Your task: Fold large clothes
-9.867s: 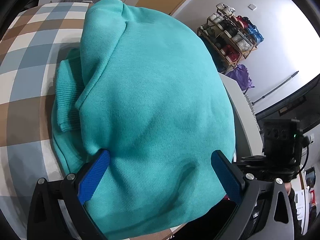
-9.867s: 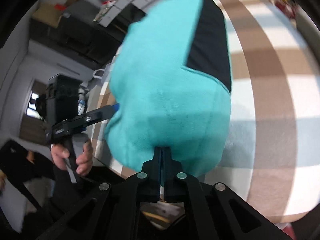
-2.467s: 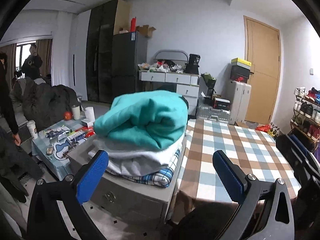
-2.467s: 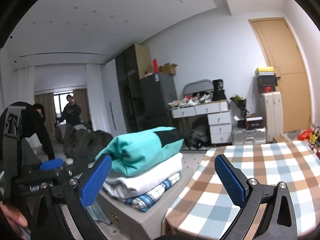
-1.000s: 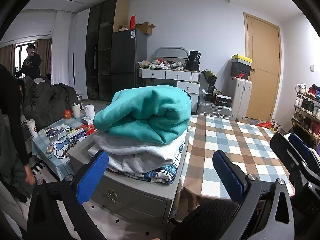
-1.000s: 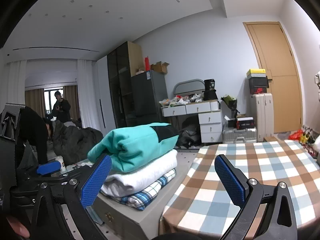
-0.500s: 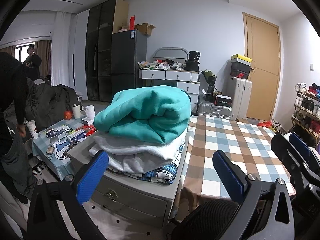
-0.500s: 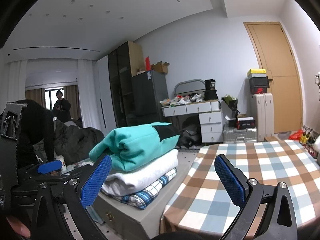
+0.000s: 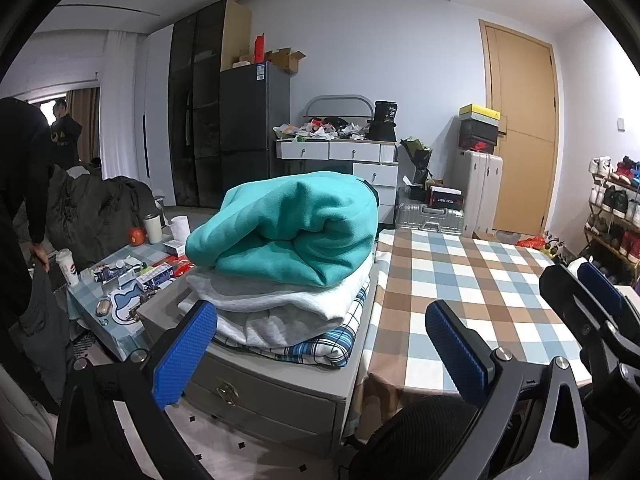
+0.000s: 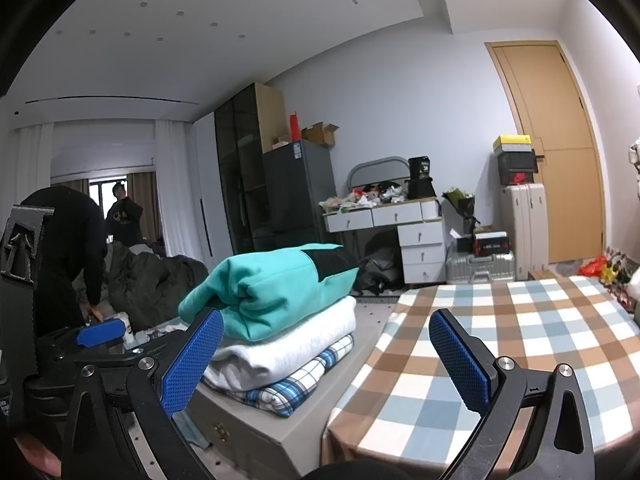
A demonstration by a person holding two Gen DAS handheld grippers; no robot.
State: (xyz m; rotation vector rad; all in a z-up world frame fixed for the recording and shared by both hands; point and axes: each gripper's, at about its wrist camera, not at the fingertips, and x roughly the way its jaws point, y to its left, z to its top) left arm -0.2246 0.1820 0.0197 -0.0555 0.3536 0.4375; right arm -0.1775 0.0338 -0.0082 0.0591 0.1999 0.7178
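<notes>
A folded teal sweatshirt (image 9: 292,232) (image 10: 276,284) with a black panel tops a stack of clothes: a white-grey garment (image 9: 276,304) (image 10: 288,344) under it and a blue plaid one (image 9: 324,344) (image 10: 296,388) at the bottom. The stack rests on a grey cabinet (image 9: 272,396) (image 10: 256,428) beside the checked table (image 9: 460,288) (image 10: 500,344). My left gripper (image 9: 320,340) is open and empty, held back from the stack. Equally open and empty, my right gripper (image 10: 326,348) sits to the stack's right. The left gripper's blue fingertip (image 10: 100,330) shows in the right wrist view.
A black chair back (image 9: 424,436) is below the table edge. A low table with cups and clutter (image 9: 120,272) stands left of the cabinet. A person in black (image 9: 20,208) bends at far left, another stands by the window (image 10: 124,212). Drawers, suitcases and a shoe rack (image 9: 612,208) line the walls.
Ten seconds ago both grippers were on the teal sweatshirt over the table; now it lies on the stack and both are open and drawn back. Over the last second only the person at left moved.
</notes>
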